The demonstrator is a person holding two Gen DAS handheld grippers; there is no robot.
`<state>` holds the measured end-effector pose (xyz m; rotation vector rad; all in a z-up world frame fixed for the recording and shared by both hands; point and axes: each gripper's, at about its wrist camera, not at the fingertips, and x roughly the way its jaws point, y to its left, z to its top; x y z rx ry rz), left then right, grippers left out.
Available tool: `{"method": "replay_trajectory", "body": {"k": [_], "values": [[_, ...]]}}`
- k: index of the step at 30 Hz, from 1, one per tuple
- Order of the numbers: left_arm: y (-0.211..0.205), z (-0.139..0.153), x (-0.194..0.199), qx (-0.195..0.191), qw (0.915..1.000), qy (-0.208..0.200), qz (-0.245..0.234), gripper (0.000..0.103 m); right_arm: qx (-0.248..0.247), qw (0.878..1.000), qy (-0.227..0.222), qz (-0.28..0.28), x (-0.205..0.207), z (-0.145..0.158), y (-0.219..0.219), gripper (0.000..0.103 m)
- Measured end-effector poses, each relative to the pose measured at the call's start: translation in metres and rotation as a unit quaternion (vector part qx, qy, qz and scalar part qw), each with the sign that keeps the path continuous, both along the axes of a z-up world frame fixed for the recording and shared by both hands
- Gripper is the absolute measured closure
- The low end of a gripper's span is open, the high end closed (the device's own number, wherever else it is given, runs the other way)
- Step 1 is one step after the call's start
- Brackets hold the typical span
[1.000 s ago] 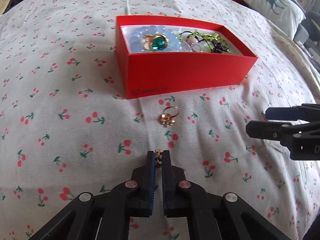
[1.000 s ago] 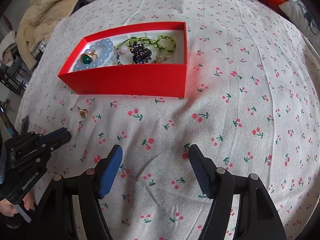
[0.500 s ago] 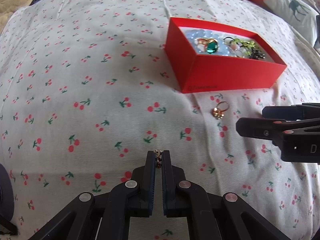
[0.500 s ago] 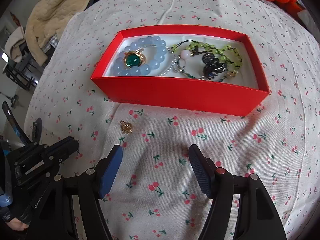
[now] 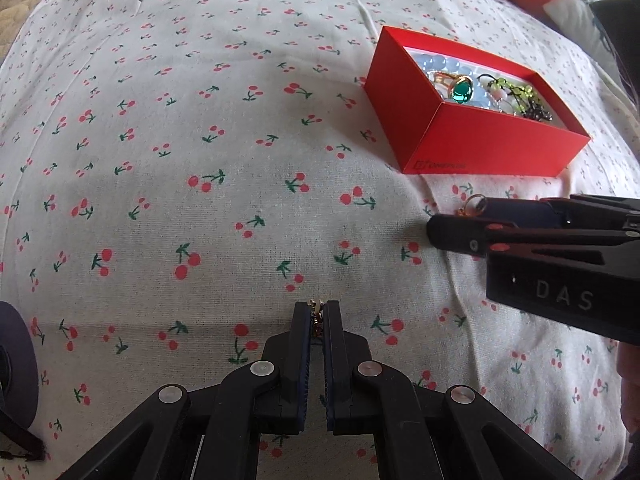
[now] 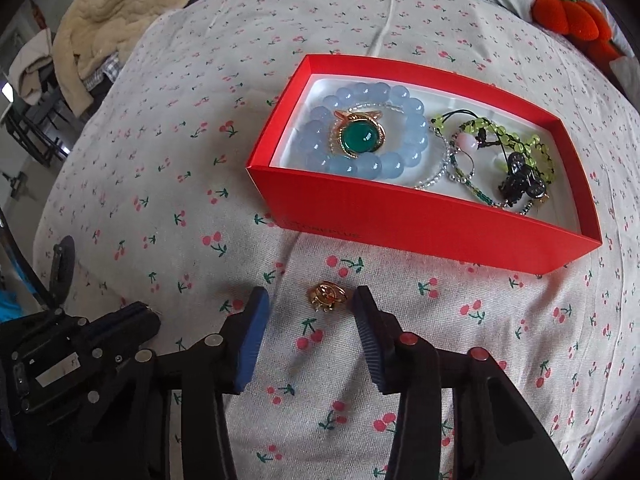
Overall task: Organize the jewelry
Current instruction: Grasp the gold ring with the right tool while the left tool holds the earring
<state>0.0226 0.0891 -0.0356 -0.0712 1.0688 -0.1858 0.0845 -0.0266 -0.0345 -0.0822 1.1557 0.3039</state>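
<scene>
Your right claw (image 6: 308, 300) is closing, its blue pads either side of the gold ring (image 6: 326, 297) on the cherry-print bedsheet (image 6: 160, 184), not yet touching it. Your left claw (image 5: 317, 312) is pressed together, pinching a small gold piece (image 5: 317, 307). Just beyond the ring sits the red box (image 6: 420, 224), holding a blue bead bracelet (image 6: 360, 96) and a green-stone ring (image 6: 358, 138).

Shiny gold metal ring (image 6: 327, 298) between the right gripper's (image 6: 308, 300) closing jaws, on matt woven cherry-print cloth (image 6: 168, 184); beyond them, a smooth red cardboard box (image 6: 420, 226) with glossy blue beads (image 6: 352, 166).
</scene>
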Motion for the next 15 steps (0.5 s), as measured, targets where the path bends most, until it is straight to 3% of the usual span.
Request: {"method": "replay_trajectory", "body": {"k": [7, 15], "values": [[0.0022, 0.0003, -0.0024, -0.002, 1.0, 0.003, 0.001, 0.102, 0.005, 1.0, -0.003, -0.006, 0.0023, 0.0007, -0.0012, 0.088], [0.0035, 0.0004, -0.0033, -0.003, 1.0, 0.005, 0.004, 0.102, 0.014, 1.0, 0.001, -0.005, -0.0023, 0.0047, -0.0071, 0.088]]}}
